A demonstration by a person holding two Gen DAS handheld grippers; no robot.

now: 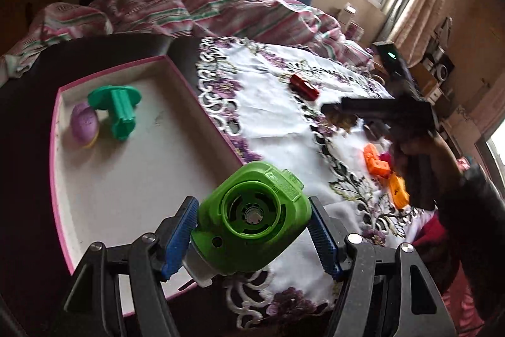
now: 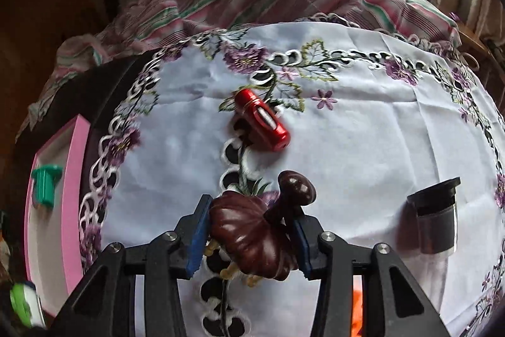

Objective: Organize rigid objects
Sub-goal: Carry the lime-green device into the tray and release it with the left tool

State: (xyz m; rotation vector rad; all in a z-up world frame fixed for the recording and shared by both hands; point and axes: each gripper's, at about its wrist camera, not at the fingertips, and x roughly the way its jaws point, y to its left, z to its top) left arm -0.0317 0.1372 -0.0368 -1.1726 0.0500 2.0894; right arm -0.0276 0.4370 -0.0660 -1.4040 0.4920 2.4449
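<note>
Green housing [image 1: 252, 217] sits clamped between our left gripper [image 1: 252, 237] pads, lifted over the near corner of the pink tray [image 1: 55, 147], likely to join the teal piece [image 1: 118, 109] and purple egg [image 1: 83, 123] already inside. Right gripper [image 2: 249, 237] is closed on the brown carving [image 2: 252, 239] above the cloth [image 2: 363, 141]. Red cylinder [image 2: 262, 123] and black cup [image 2: 437, 220] lie loose there, so we judge sorting half done.

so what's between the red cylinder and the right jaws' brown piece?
Bare embroidered cloth between red cylinder and brown piece, in the right wrist view.
</note>
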